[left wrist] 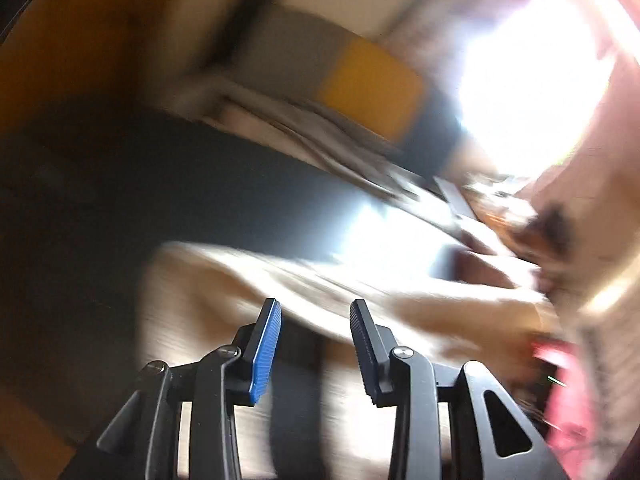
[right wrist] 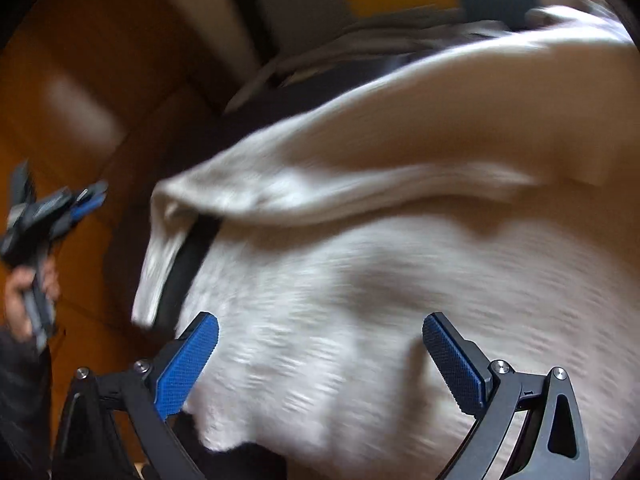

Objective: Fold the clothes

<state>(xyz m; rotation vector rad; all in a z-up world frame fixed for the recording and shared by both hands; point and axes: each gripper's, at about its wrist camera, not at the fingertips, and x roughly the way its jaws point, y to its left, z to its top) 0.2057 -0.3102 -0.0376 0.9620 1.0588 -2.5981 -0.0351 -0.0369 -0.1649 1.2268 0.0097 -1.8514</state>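
A cream knitted garment (right wrist: 380,264) lies spread on a dark table top (right wrist: 304,92) and fills most of the right wrist view; one sleeve or edge (right wrist: 168,240) is folded over at its left. My right gripper (right wrist: 320,332) is open, its jaws wide apart just above the garment, holding nothing. In the left wrist view the same garment (left wrist: 360,292) shows blurred ahead of my left gripper (left wrist: 314,308), which is open and empty. The left gripper also shows in the right wrist view (right wrist: 52,208), held in a hand off the garment's left side.
A folded pale cloth (left wrist: 304,120) lies at the table's far side, with a grey and yellow chair or cushion (left wrist: 372,88) behind it. An orange-brown floor (right wrist: 80,92) lies to the left. A bright window (left wrist: 532,80) glares at the right. Both views are motion-blurred.
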